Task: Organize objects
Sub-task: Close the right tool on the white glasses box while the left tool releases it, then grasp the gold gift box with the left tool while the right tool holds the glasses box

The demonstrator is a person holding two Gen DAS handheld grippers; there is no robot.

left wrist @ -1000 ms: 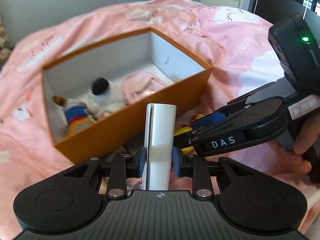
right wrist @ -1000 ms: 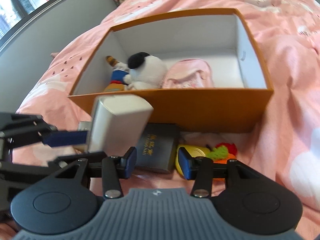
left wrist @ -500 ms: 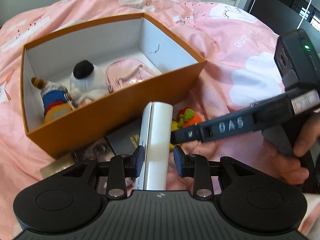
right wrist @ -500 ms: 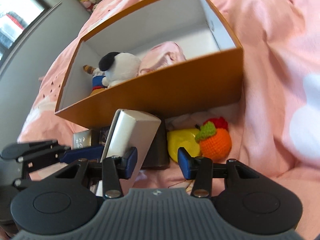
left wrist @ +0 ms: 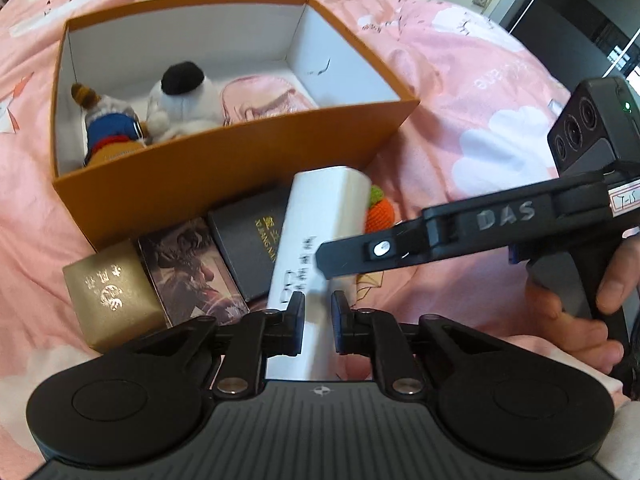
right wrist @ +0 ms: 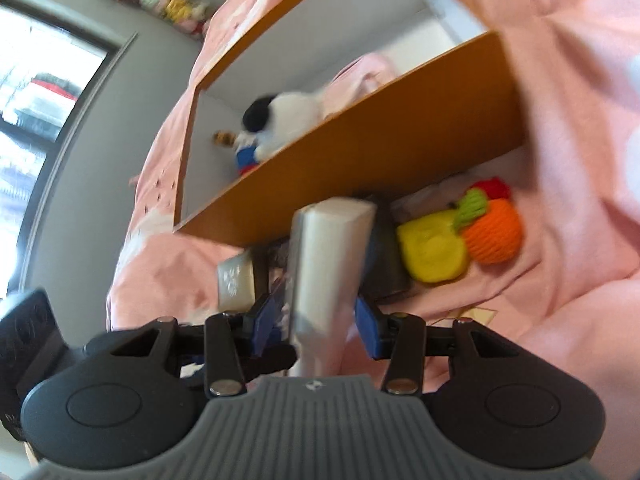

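Observation:
My left gripper [left wrist: 318, 326] is shut on the near end of a tall white box [left wrist: 320, 216], which leans away toward the orange storage box [left wrist: 224, 176]. A finger of my right gripper [left wrist: 360, 256] crosses over the white box from the right. In the right wrist view, the white box [right wrist: 328, 264] stands between the fingers of my right gripper [right wrist: 314, 324]; the jaws are apart and the pads do not visibly press on it. The orange box [right wrist: 380, 140] holds a white plush with a black cap [left wrist: 180, 100], a blue-dressed doll [left wrist: 108, 128] and a pink pouch [left wrist: 260, 96].
On the pink bedspread in front of the orange box lie a gold box [left wrist: 108, 292], a picture-printed box [left wrist: 188, 268], a black box [left wrist: 248, 248], a yellow toy [right wrist: 432, 252] and an orange crochet fruit [right wrist: 492, 236]. A hand [left wrist: 580, 320] holds the right gripper's handle.
The white box has tipped from upright to leaning forward, and my left jaws have drawn closer on it. My right gripper rolled and came over the box, which now sits between its fingers.

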